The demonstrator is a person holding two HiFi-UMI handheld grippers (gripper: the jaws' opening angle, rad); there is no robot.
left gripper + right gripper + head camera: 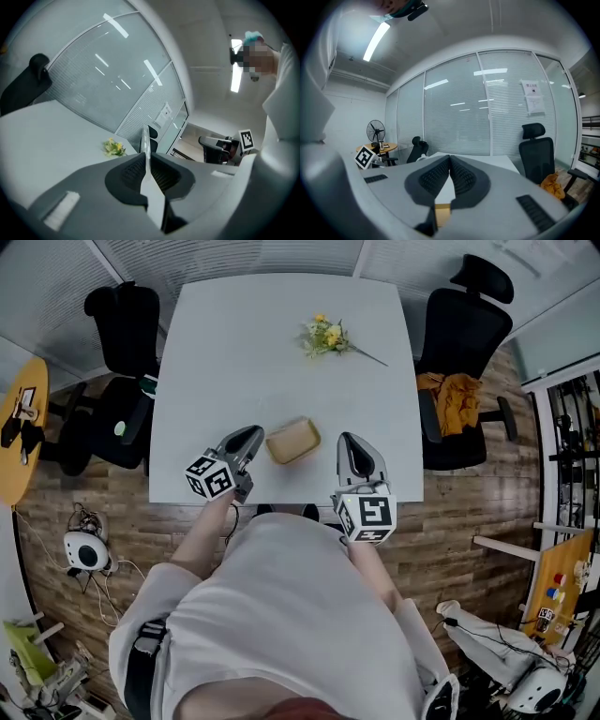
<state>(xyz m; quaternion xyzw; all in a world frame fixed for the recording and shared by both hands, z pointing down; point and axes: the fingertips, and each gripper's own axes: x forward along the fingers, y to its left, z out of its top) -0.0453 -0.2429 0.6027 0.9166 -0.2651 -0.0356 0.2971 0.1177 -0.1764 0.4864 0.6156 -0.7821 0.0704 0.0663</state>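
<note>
- Lying flat on the white table (281, 324) close to its near edge, a tan block (292, 440) sits between the two grippers and touches neither of them.
- The left gripper (254, 432) rests just beside the block's left end. In the left gripper view its jaws are pressed together at the tips, with nothing between them.
- The right gripper (349, 438) stands a little off the block's right end. Its jaws also meet at the tips and hold nothing. The right gripper view shows a strip of the tan block through the gap lower down, beneath the ribbed pads (462, 176).
- Each gripper carries its marker cube at the back, toward the person, whose pale top (281, 615) fills the bottom of the head view.
- A small bunch of yellow flowers (326, 336) lies on the far part of the table, well apart from the block.
- A black office chair (127, 324) stands at the table's left side. Another black chair (466, 329) stands at the right, with an orange cloth (452, 395) on its seat.
- A round yellow side table (21, 427) is at the far left, on the wooden floor (469, 512).
</note>
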